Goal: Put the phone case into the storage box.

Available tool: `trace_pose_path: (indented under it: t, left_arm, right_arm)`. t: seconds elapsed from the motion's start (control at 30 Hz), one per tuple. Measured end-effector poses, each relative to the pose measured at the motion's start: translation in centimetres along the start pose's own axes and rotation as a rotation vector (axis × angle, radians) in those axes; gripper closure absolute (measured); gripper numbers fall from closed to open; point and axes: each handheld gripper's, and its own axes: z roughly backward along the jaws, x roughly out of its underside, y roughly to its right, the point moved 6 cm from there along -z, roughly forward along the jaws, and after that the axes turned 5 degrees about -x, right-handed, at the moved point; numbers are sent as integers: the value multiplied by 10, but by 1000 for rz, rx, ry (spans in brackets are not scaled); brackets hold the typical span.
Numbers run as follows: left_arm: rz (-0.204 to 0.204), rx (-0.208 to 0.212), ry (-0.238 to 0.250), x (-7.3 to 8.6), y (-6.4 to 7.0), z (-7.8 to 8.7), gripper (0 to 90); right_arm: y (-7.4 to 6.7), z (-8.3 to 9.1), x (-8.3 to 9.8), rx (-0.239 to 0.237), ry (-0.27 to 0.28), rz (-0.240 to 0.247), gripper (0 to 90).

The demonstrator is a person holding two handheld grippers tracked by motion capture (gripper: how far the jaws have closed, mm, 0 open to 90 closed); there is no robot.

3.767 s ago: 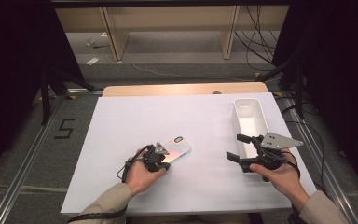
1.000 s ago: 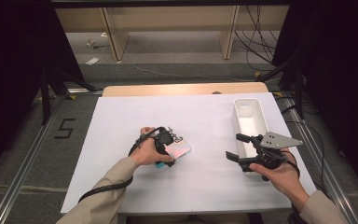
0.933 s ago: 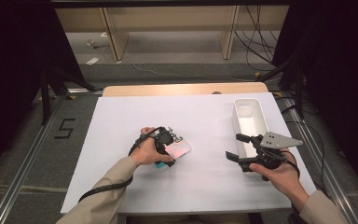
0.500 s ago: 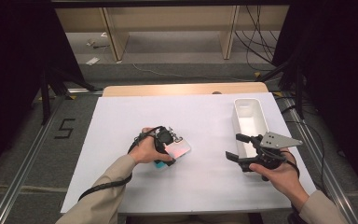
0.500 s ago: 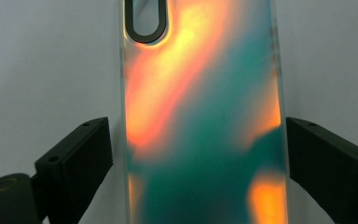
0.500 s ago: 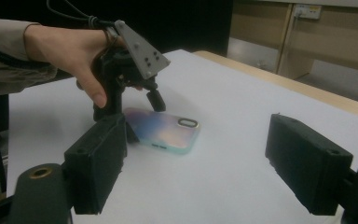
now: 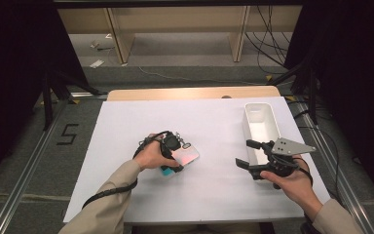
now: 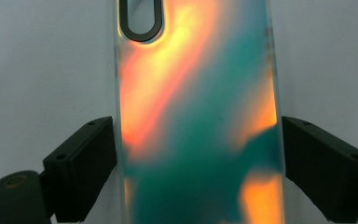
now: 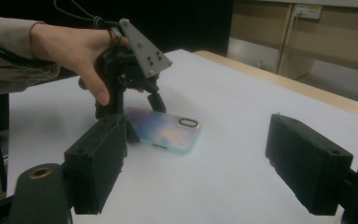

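Iridescent orange-and-teal phone case point(image 8: 198, 116) lies flat on your white table point(image 7: 214, 122), between your left gripper's point(image 7: 174, 155) jaws, which have just been closing; whether they press it, I can't tell. Your right gripper point(image 7: 254, 155) hangs empty, jaws apart. No readable writing.

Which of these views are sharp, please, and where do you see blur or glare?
High view: sharp, evenly lit white table, dark surroundings. Left gripper view: phone case close up and soft, its iridescent sheen glaring orange. Right gripper view: case fairly sharp, near jaws blurred.
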Motion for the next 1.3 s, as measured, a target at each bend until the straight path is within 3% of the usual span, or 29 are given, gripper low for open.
trace_pose_path:
  t: [0.3,1.3]
  left_arm:
    - [-10,3,1,0,1,1,150]
    - [16,19,13,2,1,4,172]
  right_arm:
    - [0,0,0,-2,-1,1,213]
    - [0,0,-1,-1,5,0,212]
